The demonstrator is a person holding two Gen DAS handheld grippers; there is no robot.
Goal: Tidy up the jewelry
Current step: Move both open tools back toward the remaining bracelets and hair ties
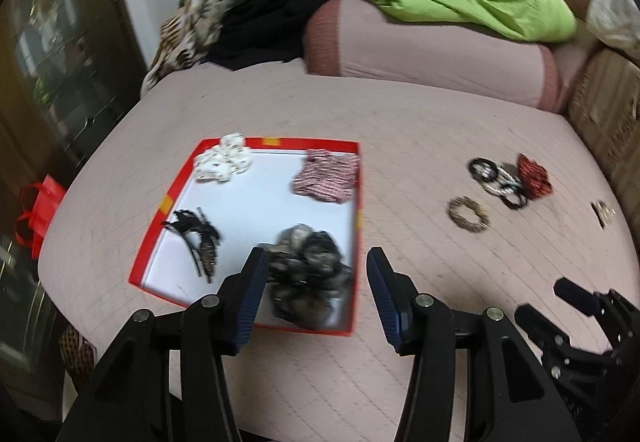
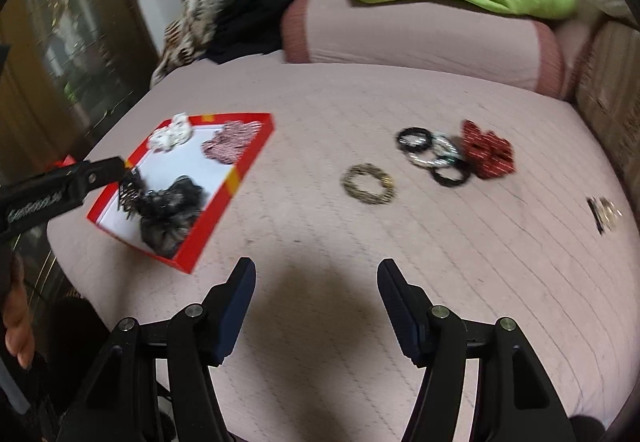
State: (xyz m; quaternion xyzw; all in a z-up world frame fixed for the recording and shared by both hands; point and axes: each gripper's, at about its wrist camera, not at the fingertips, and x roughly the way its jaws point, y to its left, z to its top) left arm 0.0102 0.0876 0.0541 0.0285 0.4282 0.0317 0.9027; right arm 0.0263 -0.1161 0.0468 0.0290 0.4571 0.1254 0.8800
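Both grippers hang empty over a pink quilted bed (image 2: 320,102), jaws apart: left gripper (image 1: 318,282) above the red box (image 1: 176,182), right gripper (image 2: 316,294) over bare quilt. 4 hair pieces already sit in the box, incl. a dark scrunchie (image 1: 308,270). Still loose on the bed: gold beaded bracelet (image 2: 369,184), 3 overlapping bangles (image 2: 434,156), red scrunchie (image 2: 486,150). Bracelet looks light, prob. slippery; best pinched across 1 side of the ring.
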